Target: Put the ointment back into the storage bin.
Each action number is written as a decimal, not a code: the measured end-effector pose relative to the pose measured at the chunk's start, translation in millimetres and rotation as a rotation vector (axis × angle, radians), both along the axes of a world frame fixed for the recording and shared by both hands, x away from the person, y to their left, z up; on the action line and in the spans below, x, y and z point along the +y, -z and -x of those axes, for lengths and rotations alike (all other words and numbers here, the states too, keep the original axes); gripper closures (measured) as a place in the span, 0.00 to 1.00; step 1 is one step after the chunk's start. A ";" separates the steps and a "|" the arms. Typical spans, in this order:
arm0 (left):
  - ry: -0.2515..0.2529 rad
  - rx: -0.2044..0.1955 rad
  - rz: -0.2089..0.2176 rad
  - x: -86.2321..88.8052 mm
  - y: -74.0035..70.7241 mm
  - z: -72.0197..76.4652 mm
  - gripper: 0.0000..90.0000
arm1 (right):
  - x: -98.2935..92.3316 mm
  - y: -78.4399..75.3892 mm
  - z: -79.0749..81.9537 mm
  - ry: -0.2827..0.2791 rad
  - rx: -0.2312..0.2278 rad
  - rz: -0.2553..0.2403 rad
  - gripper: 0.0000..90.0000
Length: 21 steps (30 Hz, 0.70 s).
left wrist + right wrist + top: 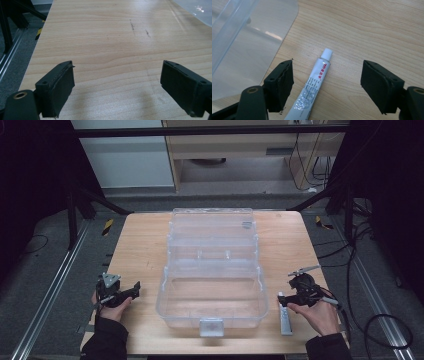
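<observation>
The white-capped glue tube lay on the wooden worktop just right of the open clear plastic storage box, between the spread jaws of the right claw, not yet gripped. The step looked like a pick-up: next, lower and close on the tube. Left of the box, the left claw hung spread and empty.

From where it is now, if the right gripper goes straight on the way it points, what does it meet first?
Most likely the tube: it lies on the table between the open jaws of the right gripper, white cap pointing away. Depth is unclear.
</observation>
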<state>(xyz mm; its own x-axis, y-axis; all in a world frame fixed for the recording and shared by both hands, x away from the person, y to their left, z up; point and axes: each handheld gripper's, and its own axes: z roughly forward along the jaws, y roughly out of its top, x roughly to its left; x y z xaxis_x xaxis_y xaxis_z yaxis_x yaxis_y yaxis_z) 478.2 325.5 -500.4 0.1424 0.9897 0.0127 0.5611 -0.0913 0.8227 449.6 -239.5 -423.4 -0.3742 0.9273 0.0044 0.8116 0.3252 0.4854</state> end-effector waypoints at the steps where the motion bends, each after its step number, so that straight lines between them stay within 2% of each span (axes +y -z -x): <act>1: 0.000 0.000 0.000 0.0 0.0 0.0 0.13 | 0.0 0.0 0.0 0.000 0.000 0.000 0.30; 2: -0.001 -0.004 -0.002 0.2 -0.7 0.4 0.13 | -2.9 1.9 -0.4 0.017 0.009 -0.022 0.31; 6: -0.002 -0.017 -0.001 0.0 -2.8 1.7 0.13 | -6.4 5.6 0.8 0.033 0.025 -0.029 0.32; 14: 0.001 -0.032 -0.025 -1.1 -7.4 4.8 0.13 | -5.6 10.2 0.5 0.051 0.065 -0.023 0.36; 21: -0.002 -0.035 -0.021 -0.7 -8.4 5.7 0.14 | -1.2 17.3 -1.7 0.063 0.115 -0.006 0.40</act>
